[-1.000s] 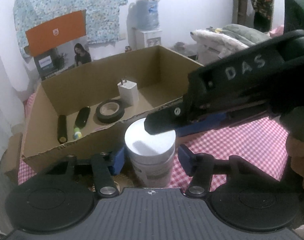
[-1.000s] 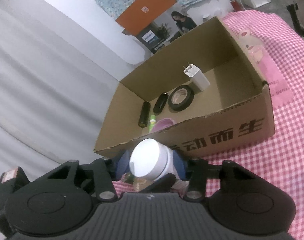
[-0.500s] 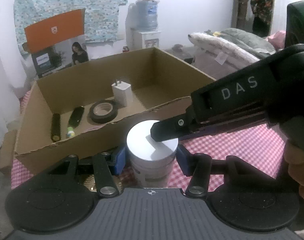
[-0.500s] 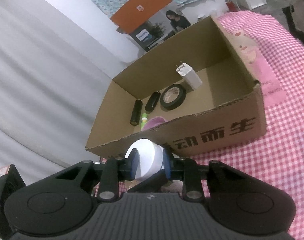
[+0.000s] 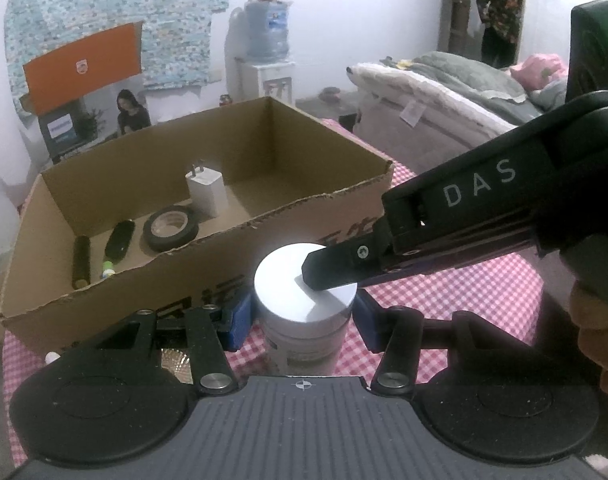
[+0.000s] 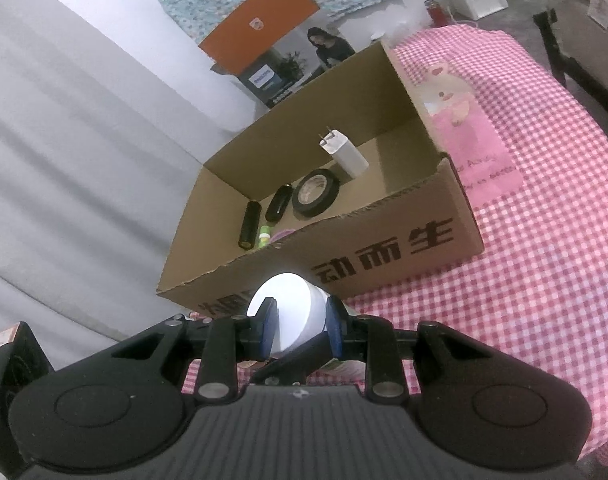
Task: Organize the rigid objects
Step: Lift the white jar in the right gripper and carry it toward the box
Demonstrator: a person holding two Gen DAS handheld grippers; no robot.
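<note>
1. Left wrist view: the left gripper [image 5: 302,314] is spread wide, its blue pads flanking but not touching the white jar [image 5: 304,304], which stands on the checked tablecloth [image 5: 463,296] against the cardboard box's [image 5: 304,208] near wall.
2. Right wrist view: the right gripper [image 6: 300,326] clamps the white jar's [image 6: 292,308] lid.
</note>
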